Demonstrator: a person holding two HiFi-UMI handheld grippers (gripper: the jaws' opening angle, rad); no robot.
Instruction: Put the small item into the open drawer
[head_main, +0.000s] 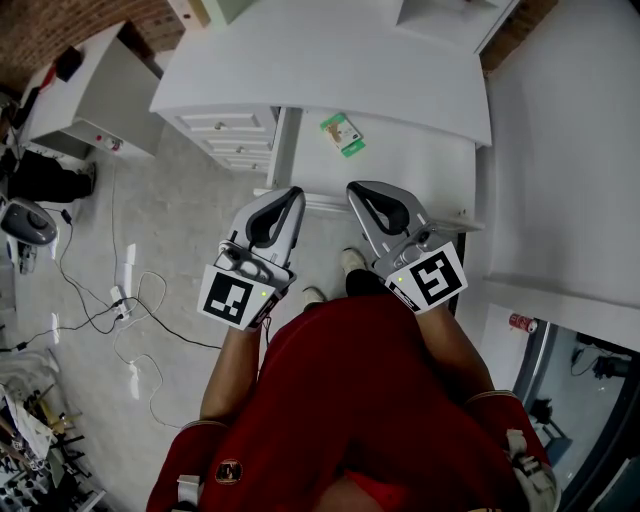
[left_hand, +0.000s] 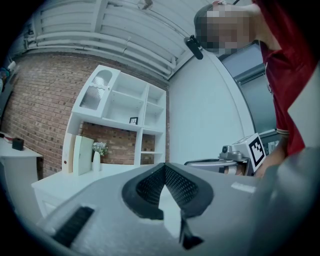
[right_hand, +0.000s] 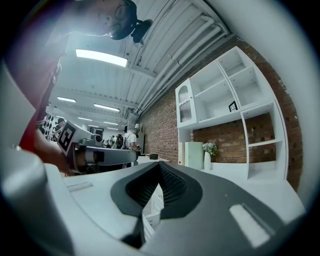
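A small green and white packet lies flat on a white surface just below the desk top's front edge; it looks like a pulled-out drawer, with its front rail towards me. Both grippers are held level at waist height, short of that rail. My left gripper is shut with nothing in it. My right gripper is shut and empty as well. The two sit side by side and apart from the packet. Neither gripper view shows the packet.
A stack of closed drawer fronts sits left of the white surface under the desk top. A white shelf unit with a vase stands on the desk. Cables lie on the floor at left; a white wall is at right.
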